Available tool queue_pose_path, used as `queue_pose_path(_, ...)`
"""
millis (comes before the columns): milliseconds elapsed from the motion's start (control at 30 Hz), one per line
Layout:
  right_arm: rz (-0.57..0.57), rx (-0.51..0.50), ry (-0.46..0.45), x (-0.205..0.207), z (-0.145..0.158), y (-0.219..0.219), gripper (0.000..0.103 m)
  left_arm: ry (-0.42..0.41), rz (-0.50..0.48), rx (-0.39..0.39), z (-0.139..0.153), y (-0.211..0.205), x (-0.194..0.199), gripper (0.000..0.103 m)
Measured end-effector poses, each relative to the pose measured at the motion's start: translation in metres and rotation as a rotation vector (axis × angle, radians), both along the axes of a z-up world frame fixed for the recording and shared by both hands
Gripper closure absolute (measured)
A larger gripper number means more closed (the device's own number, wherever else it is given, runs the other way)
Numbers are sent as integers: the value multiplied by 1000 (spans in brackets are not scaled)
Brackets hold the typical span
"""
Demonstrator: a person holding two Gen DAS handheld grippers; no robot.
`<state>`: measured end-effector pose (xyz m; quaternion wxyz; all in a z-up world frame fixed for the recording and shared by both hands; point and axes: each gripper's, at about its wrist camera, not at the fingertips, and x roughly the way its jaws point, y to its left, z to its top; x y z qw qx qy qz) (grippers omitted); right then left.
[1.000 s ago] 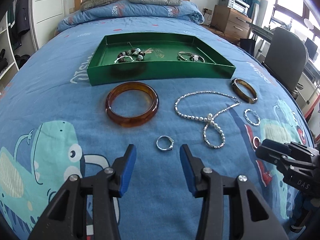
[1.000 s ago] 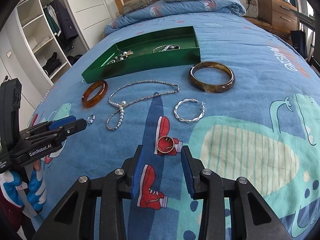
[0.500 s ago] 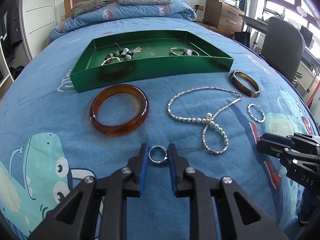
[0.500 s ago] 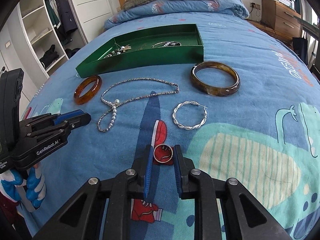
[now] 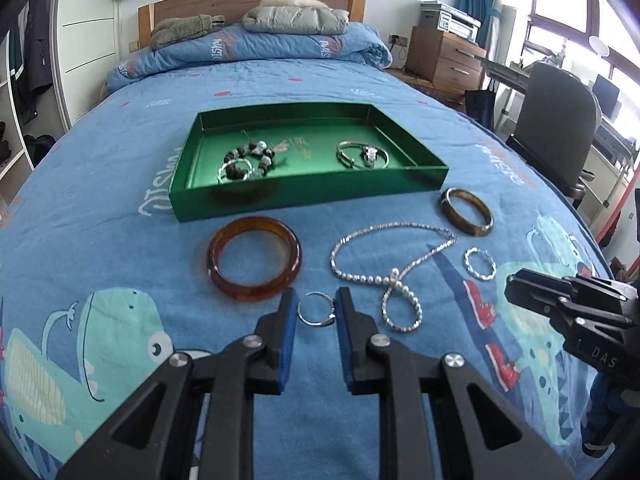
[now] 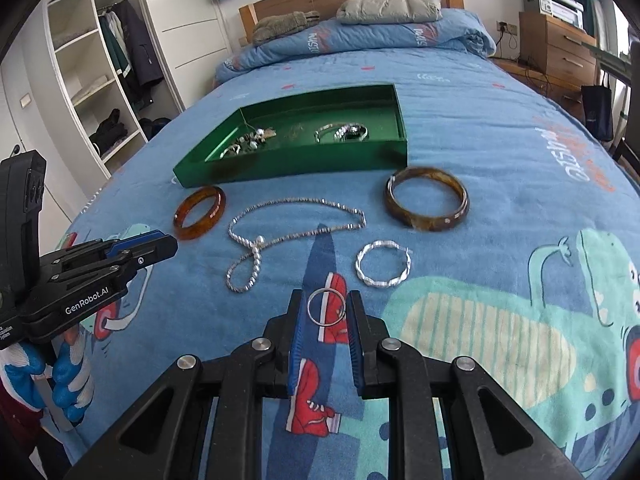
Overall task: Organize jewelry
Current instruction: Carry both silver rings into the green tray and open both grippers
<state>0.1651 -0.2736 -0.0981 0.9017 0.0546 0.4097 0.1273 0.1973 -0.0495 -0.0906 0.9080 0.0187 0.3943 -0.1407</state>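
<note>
My left gripper (image 5: 316, 300) is shut on a small silver ring (image 5: 317, 310), held just above the blue bedspread. My right gripper (image 6: 326, 300) is shut on a thin metal ring (image 6: 326, 307), also lifted off the cover. On the bed lie an amber bangle (image 5: 250, 226), a pearl necklace (image 5: 394, 280), a dark brown bangle (image 6: 426, 222) and a twisted silver hoop (image 6: 380, 282). Behind them stands the green tray (image 5: 304, 196) with a bead bracelet and silver pieces inside. Each gripper also shows at the edge of the other's view.
A folded duvet and pillows (image 5: 296, 16) lie at the head of the bed. A grey chair (image 5: 556, 120) and wooden drawers (image 5: 444, 56) stand on the right, and open wardrobe shelves (image 6: 92, 80) on the left. A blue-gloved hand (image 6: 68, 380) holds the left gripper.
Both grippers closed from open onto the rings on the bedspread. Both then rose a little with the rings pinched between their pads.
</note>
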Motion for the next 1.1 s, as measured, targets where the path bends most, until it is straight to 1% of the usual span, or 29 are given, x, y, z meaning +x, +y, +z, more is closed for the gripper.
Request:
queue_pose_path(133,11,-9,-80,23,36,3,83,-49,13,3,32,1,27,85)
queue_pose_path(233,15,0,-139,56,64,6,83,-76,34,23,54,-2,61,85)
queue_pose_path(333,11,22,-165,102,82,9,83,-59,67,11,66,-3,108,85)
queue_pose_path(400,-14,33,-156,140,84,10,83,-35,90,13,67,-5,142,85)
queue_pose_path(467,-37,59,-119,180,79,10,83,-4,112,27,61,-9,176,85)
queue_pose_path(600,-74,57,-34,248,53,11,83,48,146,91,36,-19,232,85)
queue_pose_path(733,-88,19,76,289,19,16,83,107,201,128,6,-17,271,85)
queue_pose_path(800,-88,6,120,303,5,17,83,142,228,131,-7,-13,285,85)
queue_pose_path(867,-79,-56,146,308,-8,22,83,168,243,142,-17,-10,293,85)
queue_pose_path(933,-69,-105,163,308,-18,26,83,200,243,130,-26,-9,297,85)
queue_pose_path(1033,-60,-140,155,307,-20,28,83,204,245,158,-30,-13,297,84)
queue_pose_path(1100,-52,-163,148,304,-19,31,83,201,245,159,-30,-13,297,84)
